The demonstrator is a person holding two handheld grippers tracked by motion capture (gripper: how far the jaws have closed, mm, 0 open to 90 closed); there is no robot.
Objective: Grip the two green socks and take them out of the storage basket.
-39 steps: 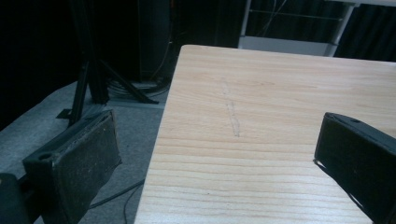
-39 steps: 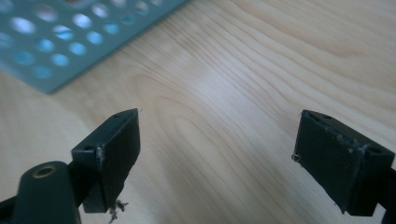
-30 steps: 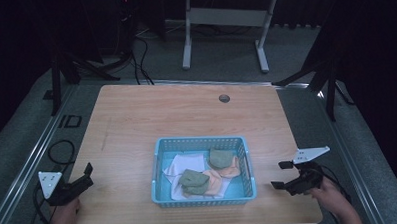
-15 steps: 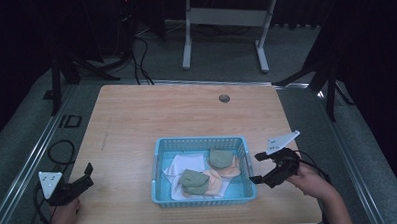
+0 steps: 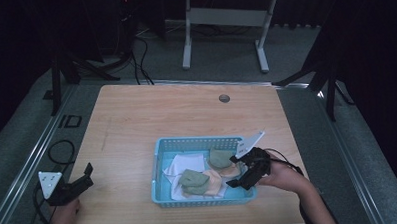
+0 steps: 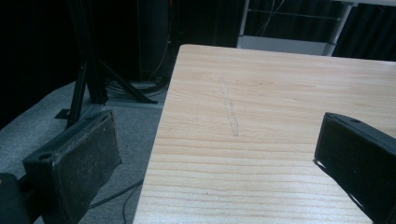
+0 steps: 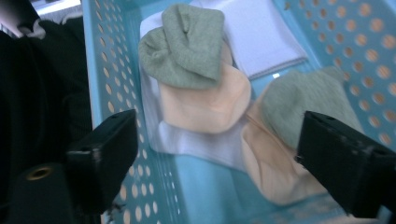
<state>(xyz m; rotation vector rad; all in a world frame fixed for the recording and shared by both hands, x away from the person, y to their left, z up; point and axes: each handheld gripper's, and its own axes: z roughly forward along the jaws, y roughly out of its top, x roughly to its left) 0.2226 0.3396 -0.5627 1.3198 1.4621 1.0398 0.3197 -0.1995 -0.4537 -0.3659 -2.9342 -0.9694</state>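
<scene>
A light wooden table carries a blue perforated basket (near its front edge).

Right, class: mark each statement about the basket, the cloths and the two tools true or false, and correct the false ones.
1. The right tool is over the blue basket. True.
2. Its jaws are shut on a green cloth. False: they stand open, holding nothing.
3. The left tool is at the table's near left edge, jaws open. True.
4. The basket is empty. False: it holds green, peach and white cloths.
</scene>
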